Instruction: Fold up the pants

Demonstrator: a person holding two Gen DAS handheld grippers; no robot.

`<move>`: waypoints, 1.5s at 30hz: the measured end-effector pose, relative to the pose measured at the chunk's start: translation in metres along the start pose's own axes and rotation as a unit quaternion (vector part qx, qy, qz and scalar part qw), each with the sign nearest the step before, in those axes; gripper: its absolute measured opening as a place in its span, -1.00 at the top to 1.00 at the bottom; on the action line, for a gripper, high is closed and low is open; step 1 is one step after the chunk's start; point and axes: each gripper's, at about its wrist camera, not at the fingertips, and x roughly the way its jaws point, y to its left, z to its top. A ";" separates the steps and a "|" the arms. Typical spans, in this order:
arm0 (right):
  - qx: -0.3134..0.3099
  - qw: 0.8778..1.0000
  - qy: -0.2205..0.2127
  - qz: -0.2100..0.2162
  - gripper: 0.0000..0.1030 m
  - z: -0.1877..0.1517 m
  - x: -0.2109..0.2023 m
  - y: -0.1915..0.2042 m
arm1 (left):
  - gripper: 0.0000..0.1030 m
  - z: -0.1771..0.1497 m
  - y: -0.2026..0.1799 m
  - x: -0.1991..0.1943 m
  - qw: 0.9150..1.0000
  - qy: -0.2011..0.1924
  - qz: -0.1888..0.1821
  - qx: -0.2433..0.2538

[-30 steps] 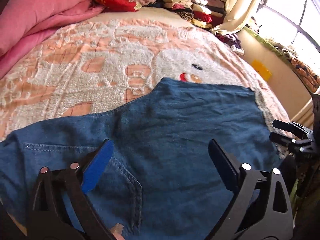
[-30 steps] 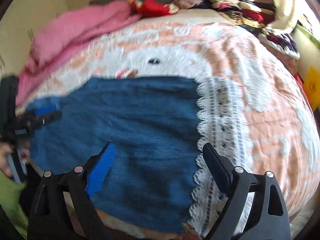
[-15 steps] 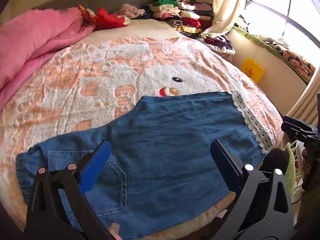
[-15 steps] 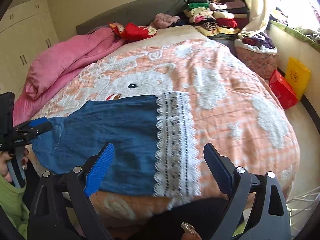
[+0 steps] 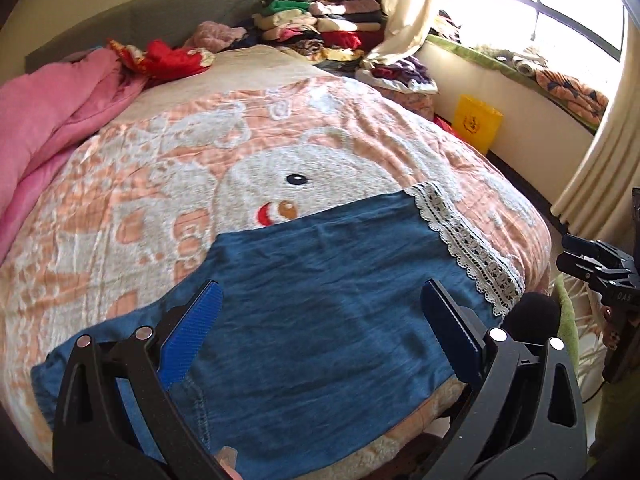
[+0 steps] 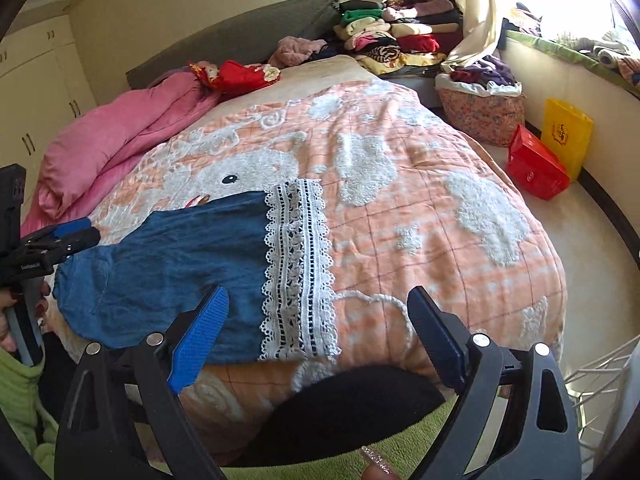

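Blue denim pants (image 5: 320, 292) with a white lace hem (image 5: 464, 240) lie flat along the near edge of the bed; they also show in the right wrist view (image 6: 180, 264), lace hem (image 6: 298, 268) at their right end. My left gripper (image 5: 320, 304) is open and empty, held back above the pants' waist end. My right gripper (image 6: 320, 312) is open and empty, held back off the bed edge near the lace hem. Each gripper shows in the other's view: right (image 5: 600, 264), left (image 6: 52, 244).
The bed has an orange and white blanket (image 6: 420, 184), a pink quilt (image 6: 120, 132) at the left, and red cloth by the headboard. Stacked clothes (image 6: 392, 36), a laundry basket (image 6: 480, 108), a red box (image 6: 536, 168) and a yellow bag (image 6: 566, 136) stand at the right.
Both grippers have pulled back and up from the pants, so more of the bed and room shows. The pants lie still on the bed.
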 end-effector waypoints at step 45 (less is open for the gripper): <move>0.087 0.988 0.090 0.086 0.07 -0.013 0.098 -0.005 | -0.34 0.075 -0.074 0.197 0.974 0.125 -0.146 0.122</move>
